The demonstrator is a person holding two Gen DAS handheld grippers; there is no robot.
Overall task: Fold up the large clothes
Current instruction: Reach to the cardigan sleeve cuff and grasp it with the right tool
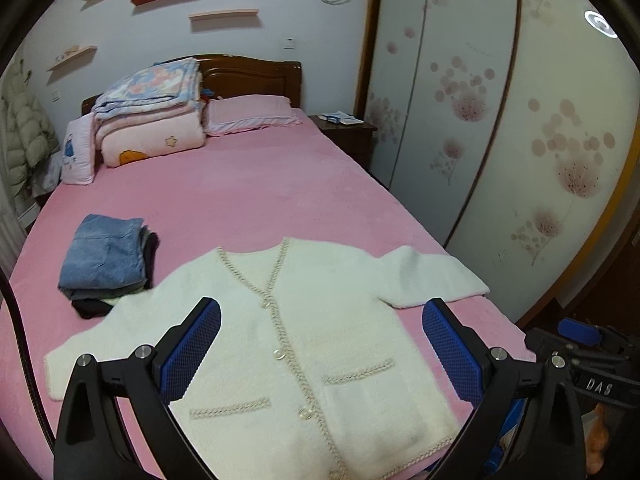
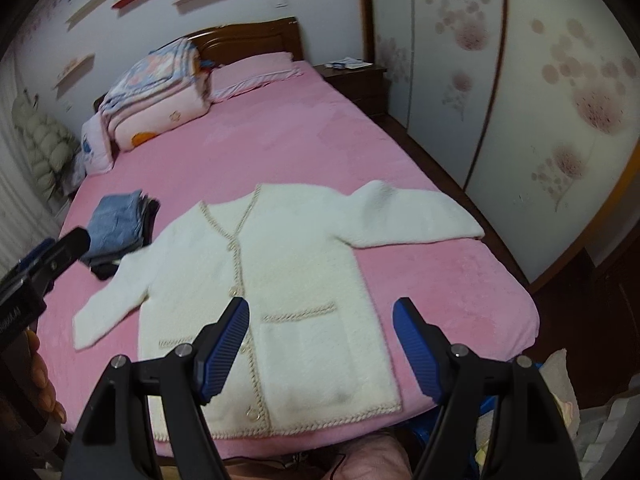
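Pink all over the bed sheet point(image 1: 260, 184), and on it a creamy white cardigan point(image 1: 320, 320) with beige braided trim along the neckline, pockets and hem, plus pearly buttons. To its left, a stack of folded clothes point(image 1: 104, 256), faded blue denim on top, black underneath. Far end: a pink pillow point(image 1: 248, 114) and pale pink quilts point(image 1: 148, 120) with blue-and-pink floral print and an orange patch. Dark brown headboard point(image 1: 256, 72). On the right, cream wardrobe doors point(image 1: 500, 120) with dusky pink blossoms. The gripper pads point(image 1: 196, 344) are bright blue on black.

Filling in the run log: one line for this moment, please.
stage: pre-fold | cardigan: flat on bed, buttoned, sleeves spread | left gripper: open, empty | right gripper: open, empty
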